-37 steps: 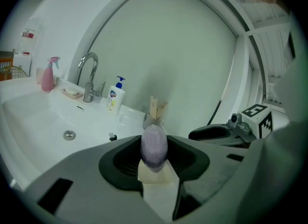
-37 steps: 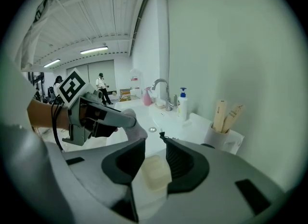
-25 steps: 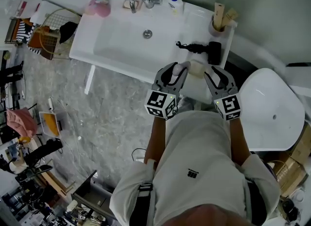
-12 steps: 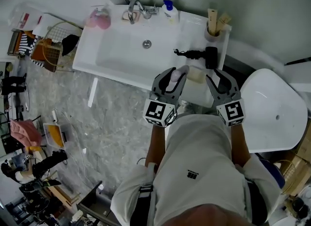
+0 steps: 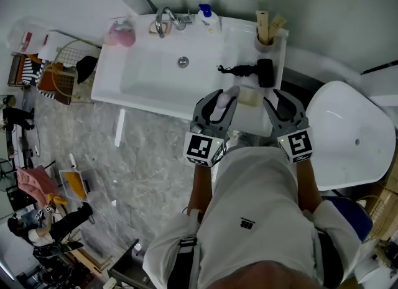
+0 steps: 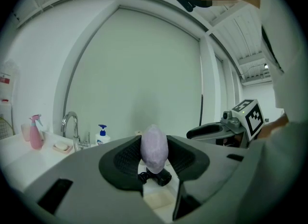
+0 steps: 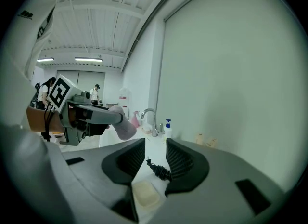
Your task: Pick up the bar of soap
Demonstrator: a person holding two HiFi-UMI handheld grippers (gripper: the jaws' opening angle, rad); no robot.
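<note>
A pale lilac oval bar of soap (image 6: 154, 147) stands on end between the ribbed pads of my left gripper (image 6: 154, 163), which is shut on it. In the head view the soap (image 5: 222, 100) hangs over the sink counter's front right part, held by the left gripper (image 5: 222, 104). My right gripper (image 5: 279, 99) is beside it to the right, open (image 7: 155, 153) with nothing between its fingers. From the right gripper view the left gripper (image 7: 89, 115) and its soap (image 7: 123, 127) show at the left.
A cream soap dish (image 5: 249, 97) and a black corded appliance (image 5: 254, 68) lie on the white sink counter (image 5: 118, 76). Behind are the faucet (image 5: 164, 19), a blue pump bottle (image 5: 206, 13), a pink spray bottle (image 5: 122, 33) and a cup of wooden utensils (image 5: 265, 32). A white round fixture (image 5: 348, 135) stands at the right.
Both grippers have risen a little above the counter, with the soap still in the left one. The left gripper has rolled slightly. The head view has shifted.
</note>
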